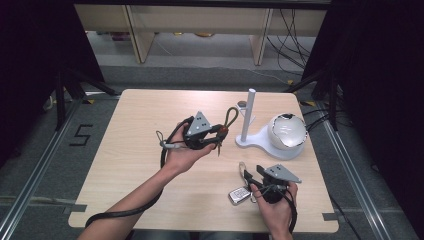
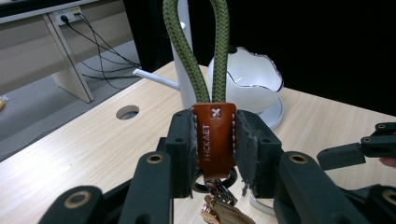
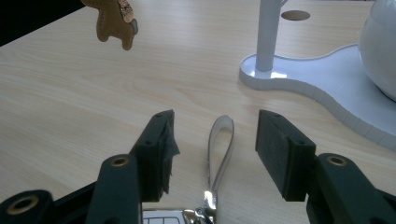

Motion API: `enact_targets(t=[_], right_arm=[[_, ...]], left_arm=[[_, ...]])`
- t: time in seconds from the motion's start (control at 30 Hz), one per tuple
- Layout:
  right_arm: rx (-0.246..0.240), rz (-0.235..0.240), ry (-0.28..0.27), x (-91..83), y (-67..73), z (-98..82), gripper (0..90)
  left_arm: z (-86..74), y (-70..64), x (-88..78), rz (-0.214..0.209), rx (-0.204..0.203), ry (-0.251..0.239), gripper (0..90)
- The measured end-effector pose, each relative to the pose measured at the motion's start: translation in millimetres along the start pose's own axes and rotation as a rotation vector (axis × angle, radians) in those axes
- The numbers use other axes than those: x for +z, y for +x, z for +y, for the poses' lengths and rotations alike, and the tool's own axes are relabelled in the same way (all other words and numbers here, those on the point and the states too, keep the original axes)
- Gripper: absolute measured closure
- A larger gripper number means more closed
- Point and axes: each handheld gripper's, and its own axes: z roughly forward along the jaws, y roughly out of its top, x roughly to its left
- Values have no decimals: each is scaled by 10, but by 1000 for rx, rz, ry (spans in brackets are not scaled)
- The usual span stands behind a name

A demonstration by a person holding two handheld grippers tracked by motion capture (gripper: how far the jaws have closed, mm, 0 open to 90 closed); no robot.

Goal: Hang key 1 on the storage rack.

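Keychains number two. One, with a green cord loop (image 2: pixel 196 51) and brown leather tab (image 2: pixel 215 137), is clamped by that tab in the left claw (image 1: pixel 216 136), held above the counter (image 1: pixel 135 150); small charms (image 3: pixel 113 21) dangle below it. The second, a silver key fob (image 1: pixel 239 195) with a pale strap (image 3: pixel 220 149), lies flat on the counter, its strap between the jaws of the right claw (image 1: pixel 250 176), which stand wide apart around it without touching. One white stand (image 1: pixel 270 135) with one post (image 1: pixel 248 115) and one dome sits just beyond.
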Motion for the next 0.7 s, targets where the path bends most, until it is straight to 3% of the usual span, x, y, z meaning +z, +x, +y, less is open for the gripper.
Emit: enact_targets(t=[0.33,0.7], right_arm=[[7,3,-2,-9,-11,0,478],[-1,-10,-2,-18,-28,-1,478]], left_arm=[[22,63,226,1,-22,29,671],[39,83,365,1,-61,55,670]])
